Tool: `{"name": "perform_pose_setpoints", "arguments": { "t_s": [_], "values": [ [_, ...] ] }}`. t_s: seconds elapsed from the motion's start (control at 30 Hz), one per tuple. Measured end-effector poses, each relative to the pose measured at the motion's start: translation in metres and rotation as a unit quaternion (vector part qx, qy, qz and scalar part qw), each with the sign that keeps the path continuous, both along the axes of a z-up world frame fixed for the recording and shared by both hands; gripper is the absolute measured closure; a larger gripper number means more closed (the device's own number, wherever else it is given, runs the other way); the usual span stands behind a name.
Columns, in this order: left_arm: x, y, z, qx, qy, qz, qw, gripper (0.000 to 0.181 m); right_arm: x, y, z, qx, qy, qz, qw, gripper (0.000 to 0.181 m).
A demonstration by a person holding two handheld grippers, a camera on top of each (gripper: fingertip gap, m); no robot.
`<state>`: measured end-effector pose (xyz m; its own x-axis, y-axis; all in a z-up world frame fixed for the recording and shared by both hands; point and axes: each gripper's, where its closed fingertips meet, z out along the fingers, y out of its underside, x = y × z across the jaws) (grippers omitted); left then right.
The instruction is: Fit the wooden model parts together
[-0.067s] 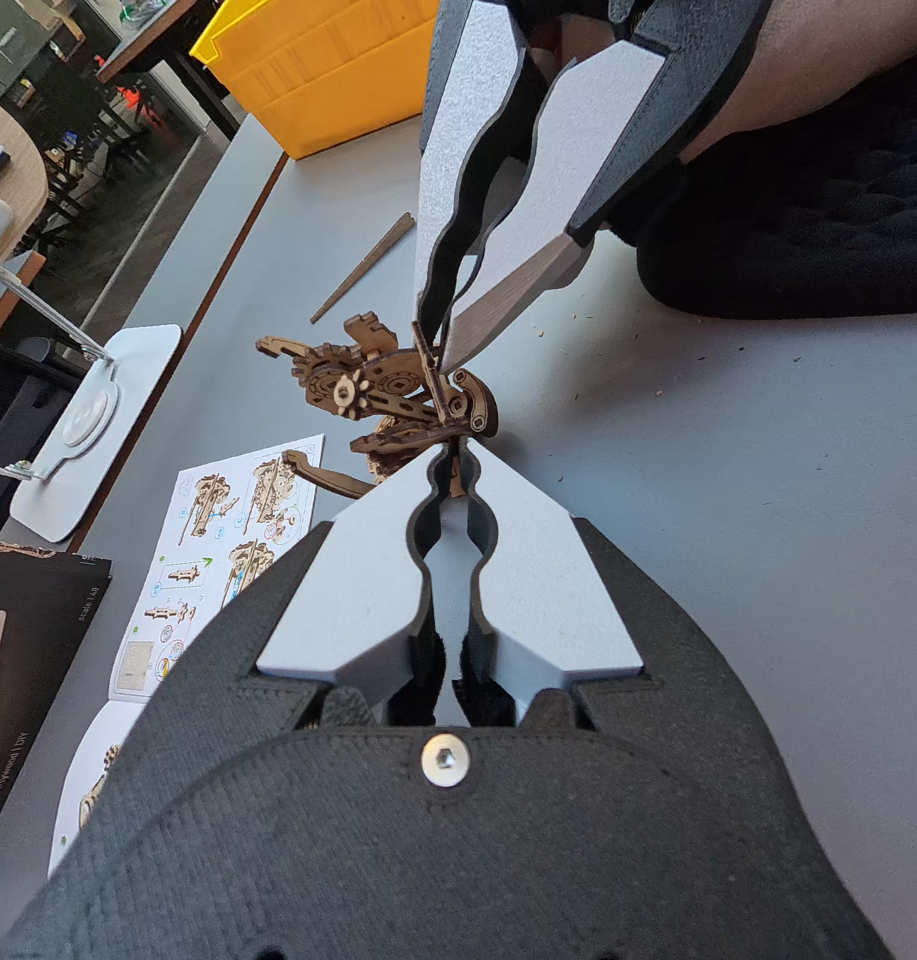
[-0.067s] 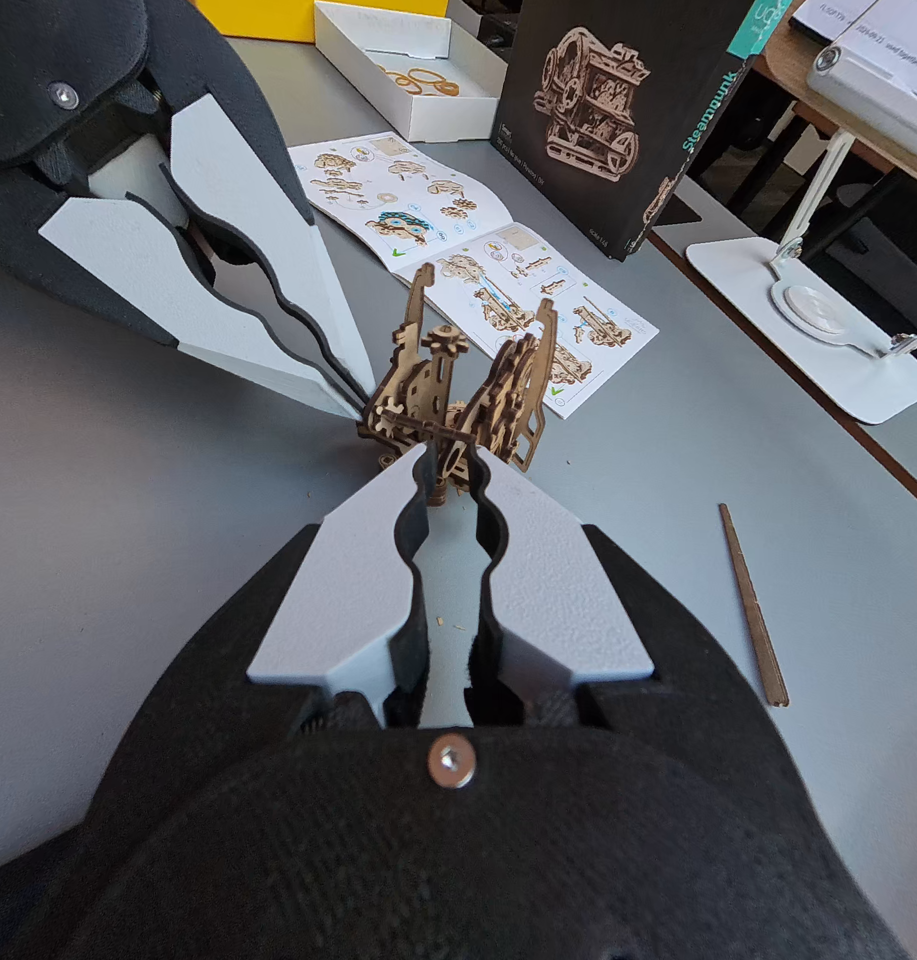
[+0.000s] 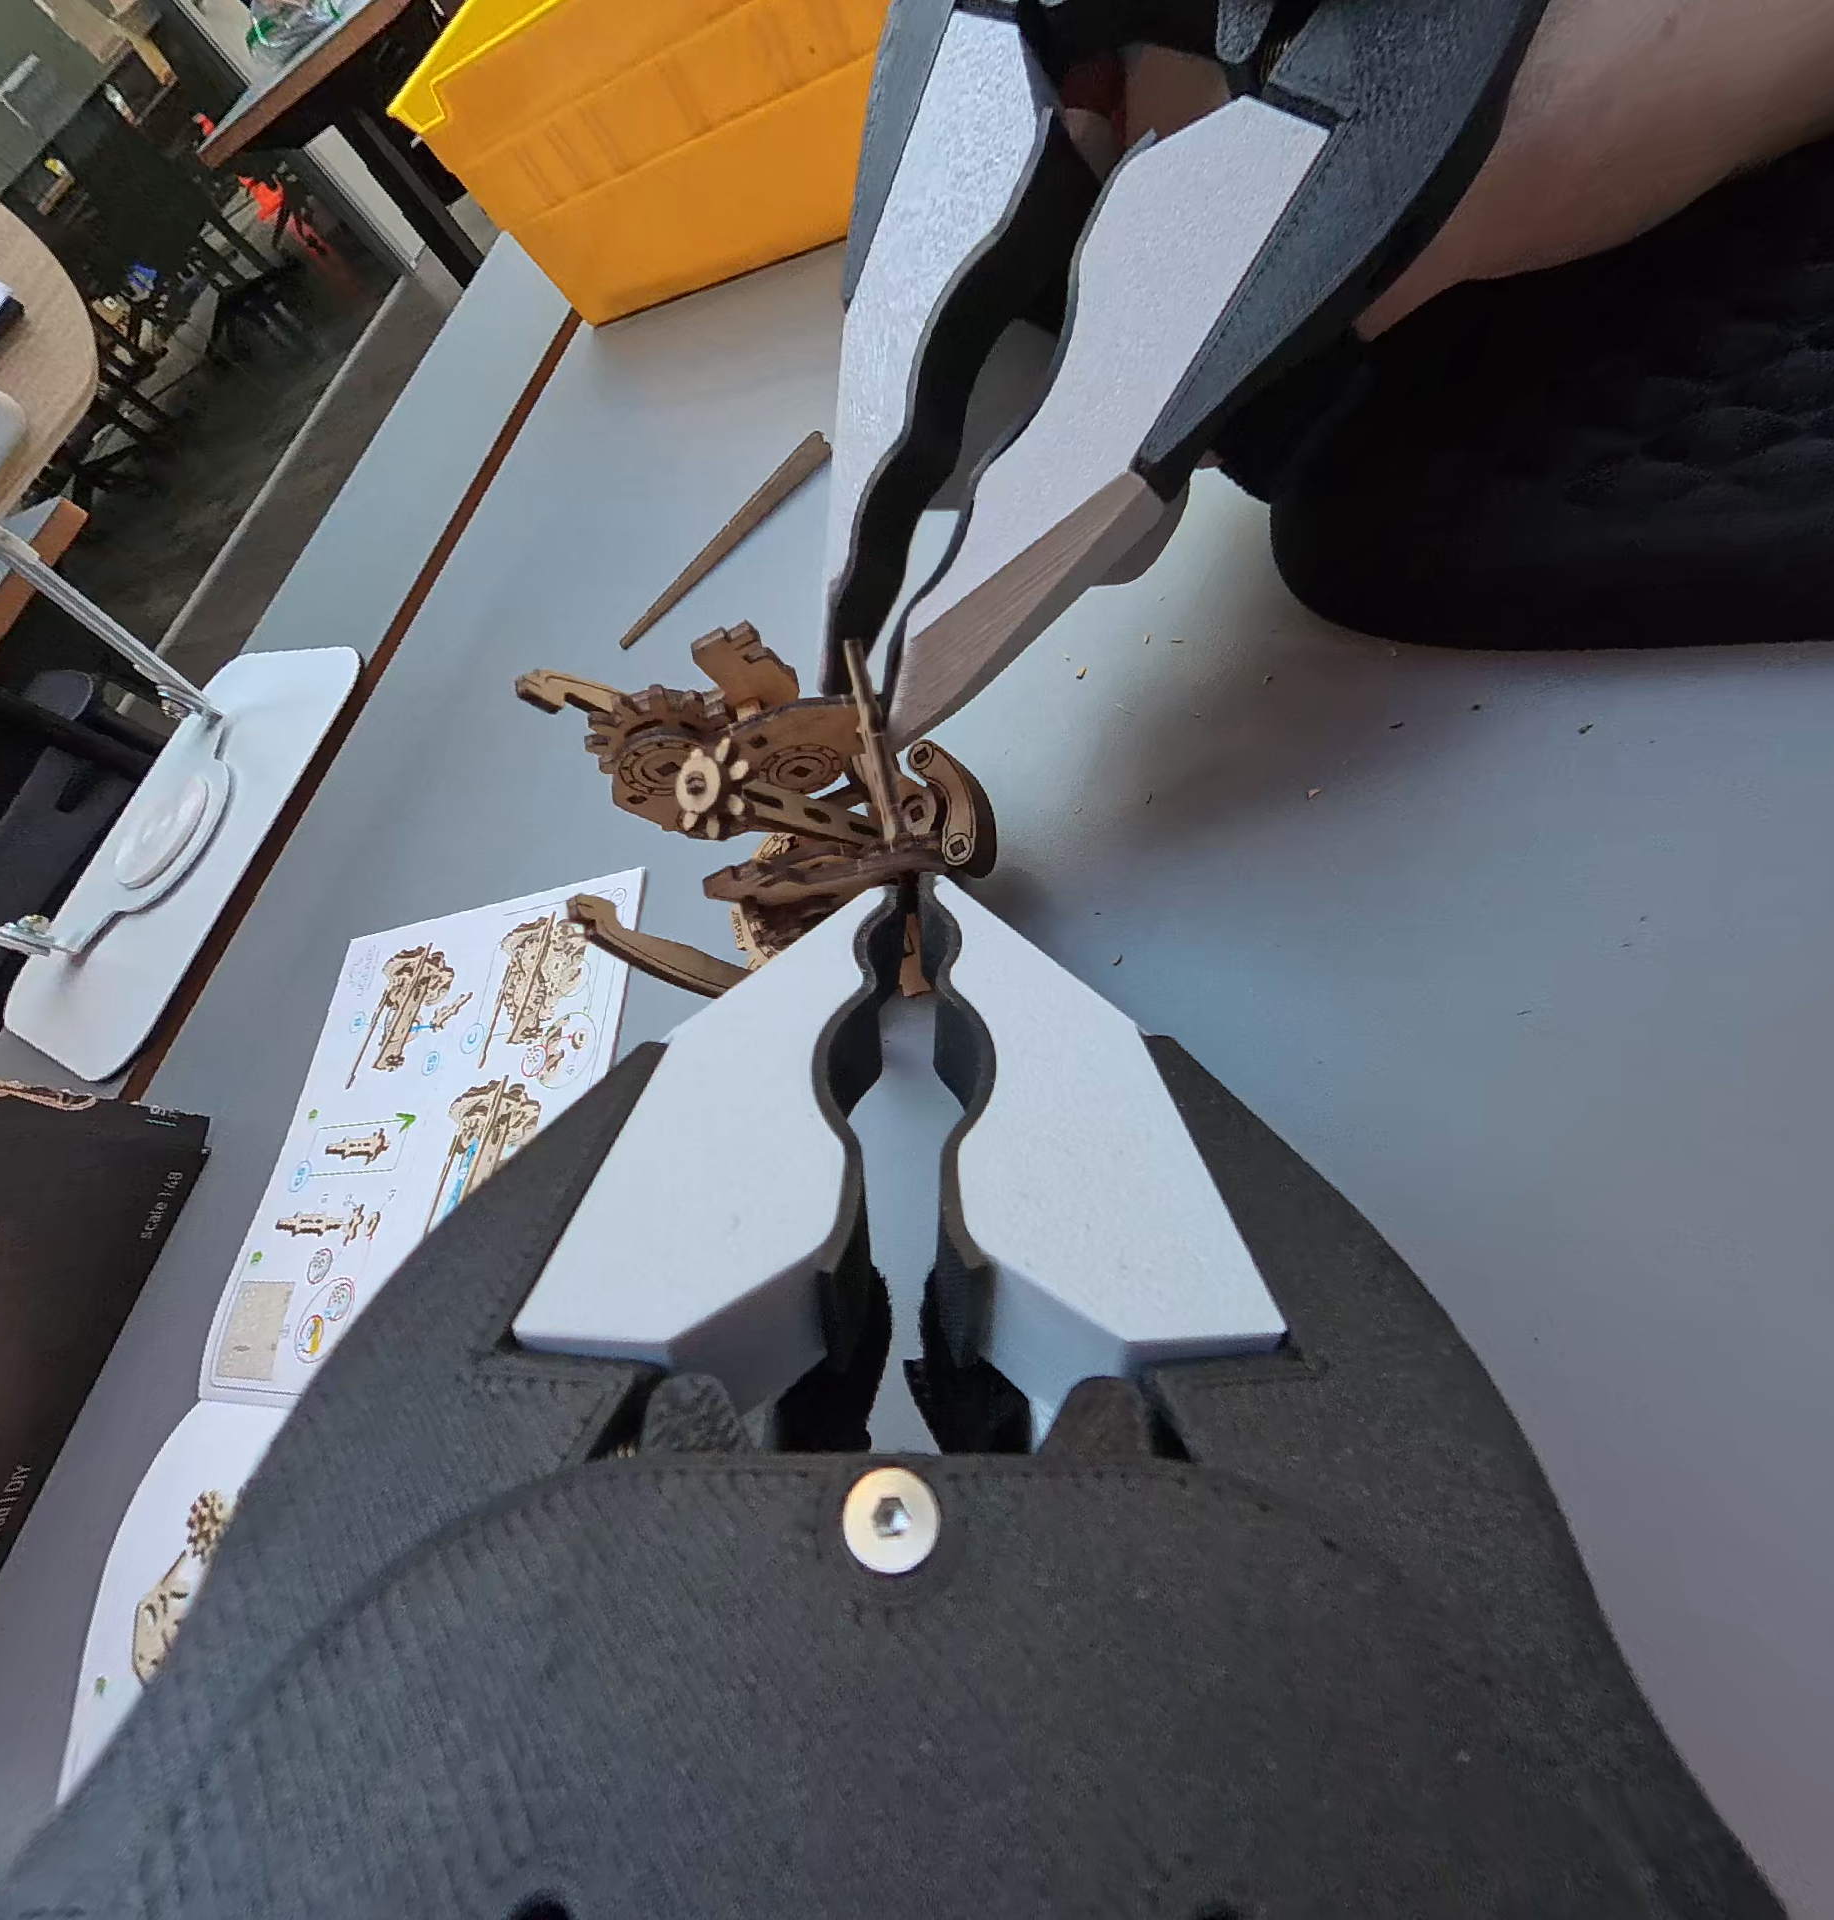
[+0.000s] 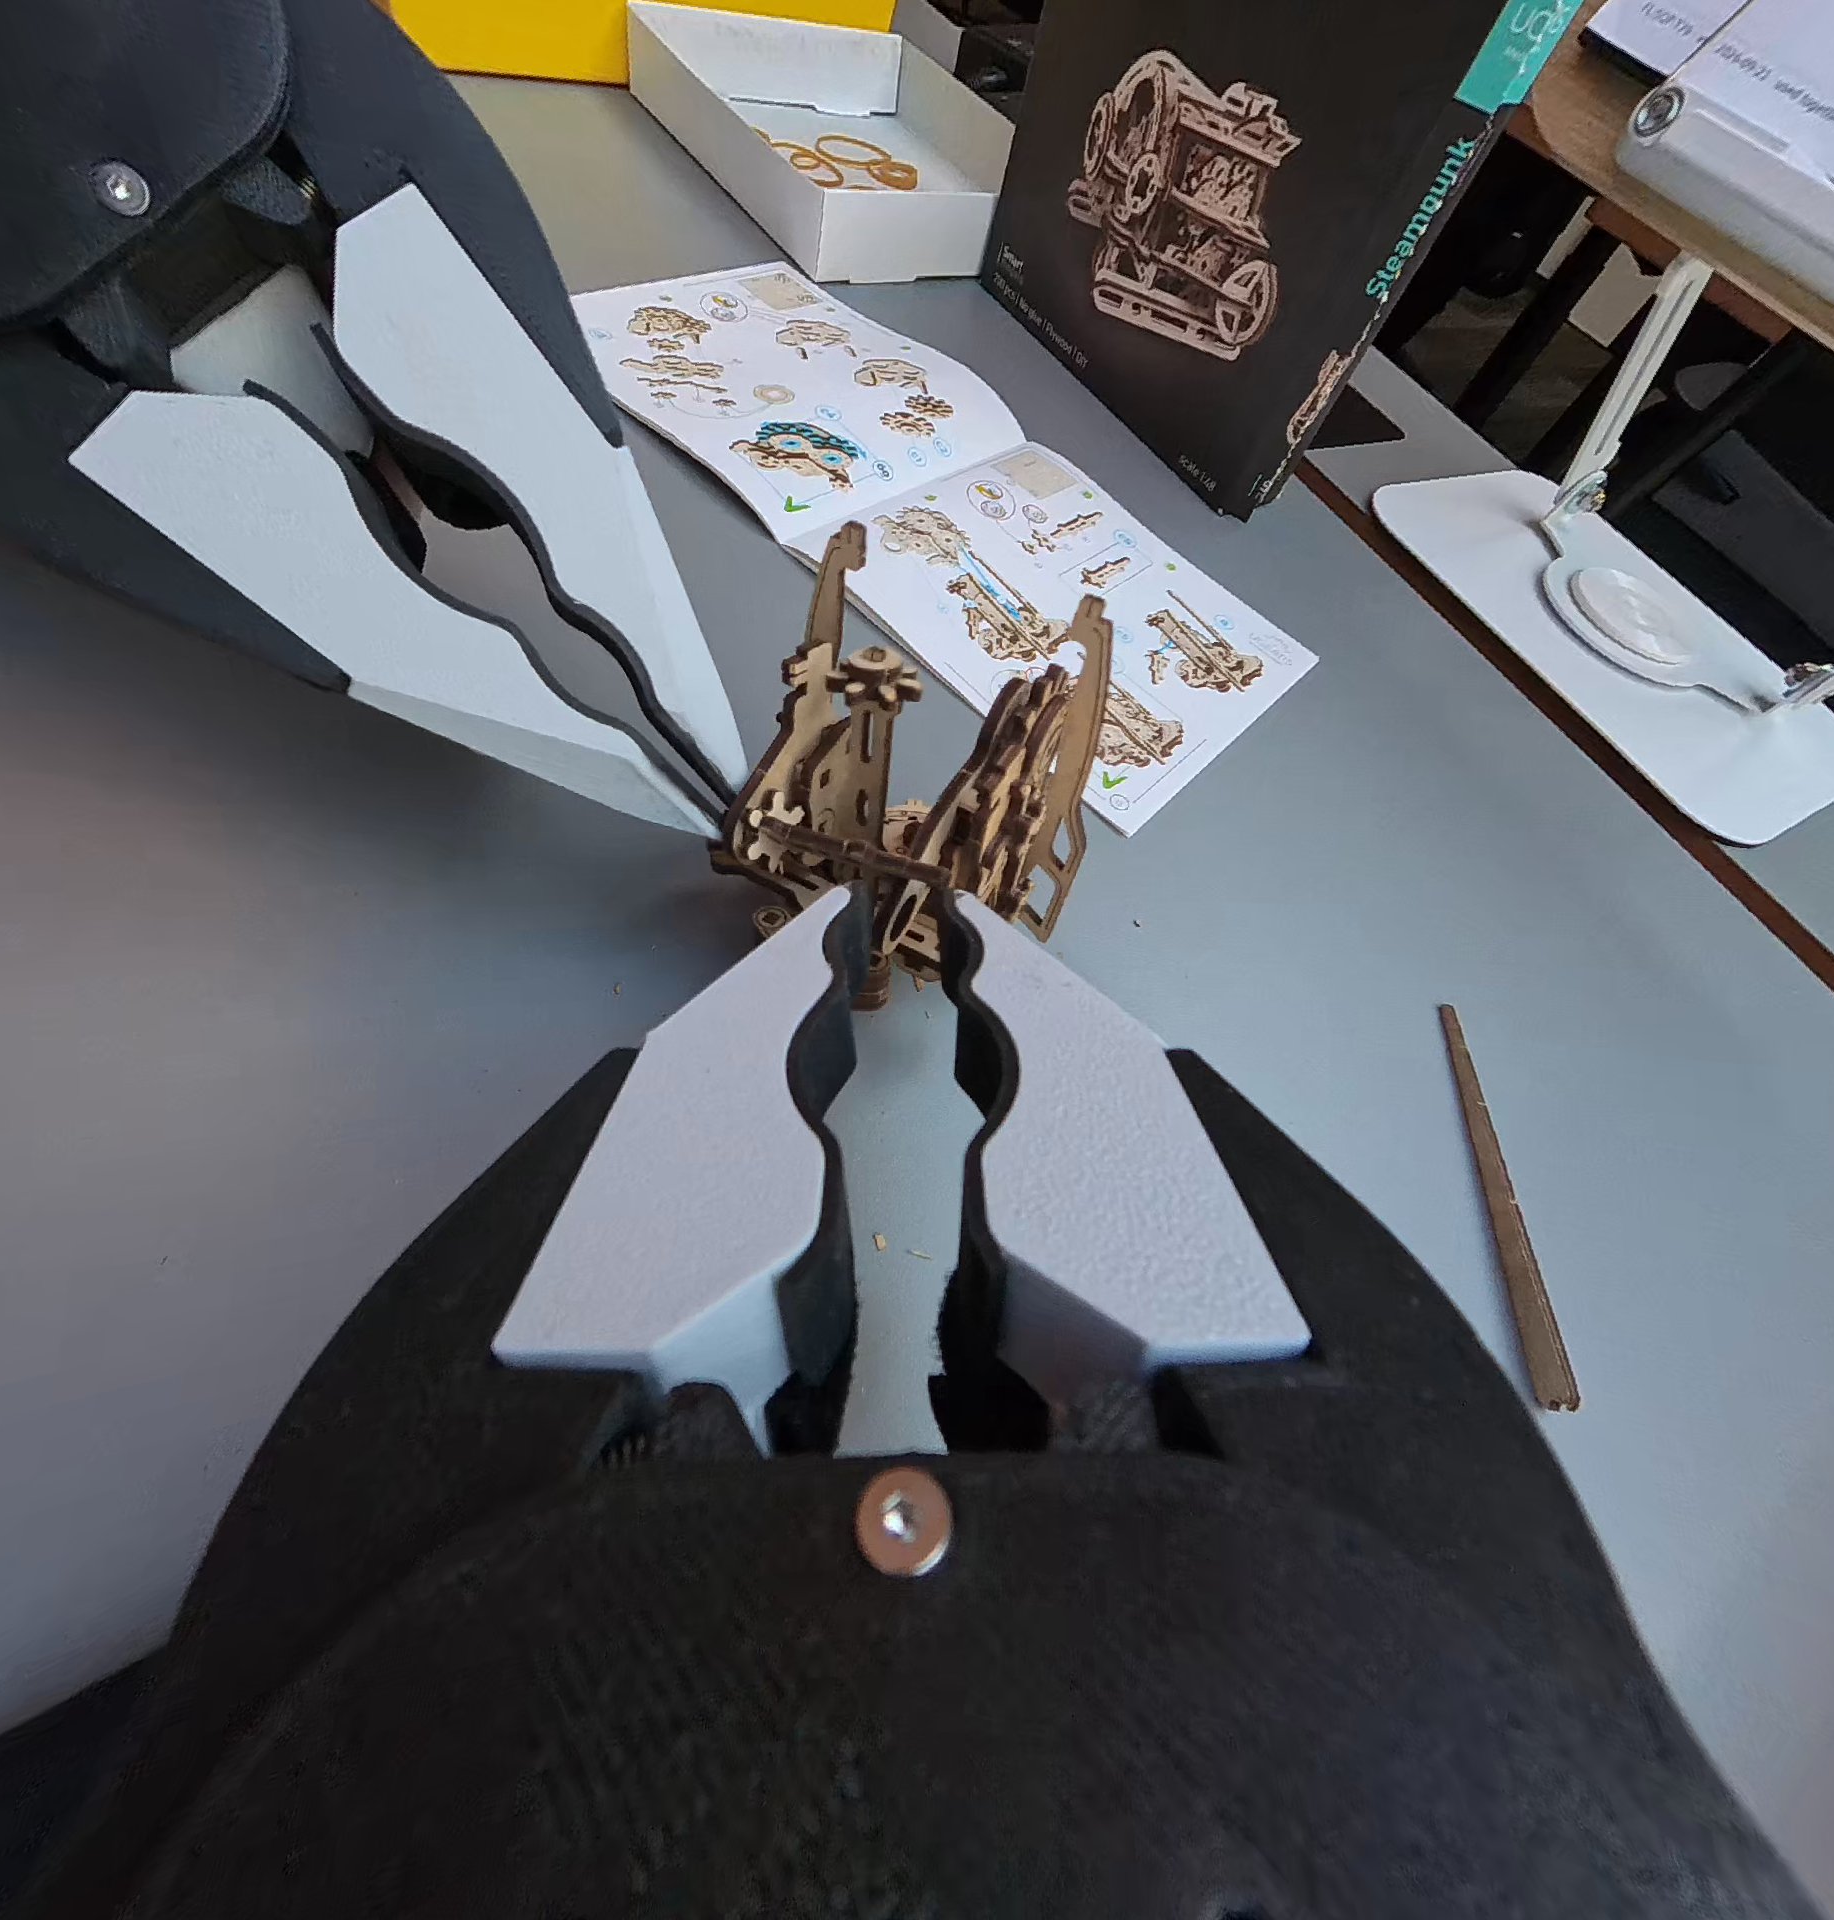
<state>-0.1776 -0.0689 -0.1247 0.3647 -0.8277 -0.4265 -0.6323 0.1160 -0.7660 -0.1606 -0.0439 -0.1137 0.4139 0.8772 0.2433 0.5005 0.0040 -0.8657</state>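
Both grippers meet at the wooden model [image 3: 788, 790] just above the grey table [image 3: 1412, 1039] — left gripper [image 3: 905, 896] clamped on its lower edge to steady it, right gripper [image 4: 897, 914] pinching the thin cross-piece [image 4: 840, 844] — seemingly to press it home.

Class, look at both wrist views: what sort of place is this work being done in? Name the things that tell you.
Probably an office or lab workbench set up for hobby assembly: a grey table with an open instruction booklet, the kit's black box and a yellow storage bin, with other desks beyond.
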Motion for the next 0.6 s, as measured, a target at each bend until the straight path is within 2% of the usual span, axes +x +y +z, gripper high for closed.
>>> {"name": "perform_pose_setpoints", "arguments": {
  "t_s": [0.13, 0.6],
  "values": [
    [-0.0018, -0.001, -0.001, -0.004, -0.011, 0.003, 1.0, 0.181, 0.0008, 0.0021, 0.0003, -0.004, 0.003, -0.005, 1.0, 0.161],
    [-0.0068, -0.0013, 0.0031, -0.006, -0.033, 0.01, 0.999, 0.181, -0.002, 0.0026, -0.0071, -0.023, -0.008, -0.001, 1.0, 0.158]
  ]
}}
